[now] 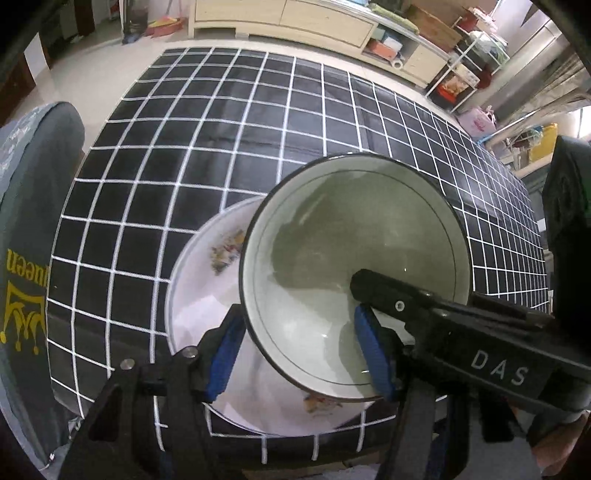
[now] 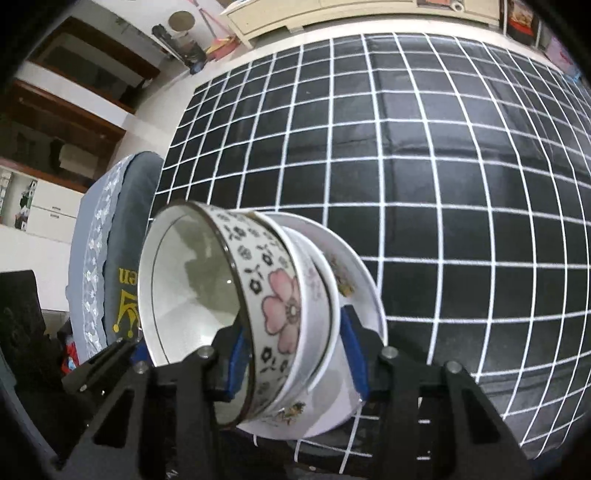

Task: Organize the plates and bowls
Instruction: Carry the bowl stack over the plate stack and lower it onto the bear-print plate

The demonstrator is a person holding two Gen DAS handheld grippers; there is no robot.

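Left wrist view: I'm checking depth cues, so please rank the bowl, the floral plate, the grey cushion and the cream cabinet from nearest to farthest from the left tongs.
1. Bowl: its rim sits between the left tongs.
2. Floral plate: directly beneath the bowl, on the grid tablecloth.
3. Grey cushion: off the table's left edge.
4. Cream cabinet: far wall, beyond the table.

Both views are evenly lit by diffuse indoor light, moderately bright. Strong fisheye distortion bows the worktop (image 1: 221, 147) grid lines, with dark vignetting at all corners. Soft shadows and faint glare sit inside the bowl (image 1: 354, 258). In the right wrist view the bowl's patterned wall is slightly blurred; the background is acceptably sharp.
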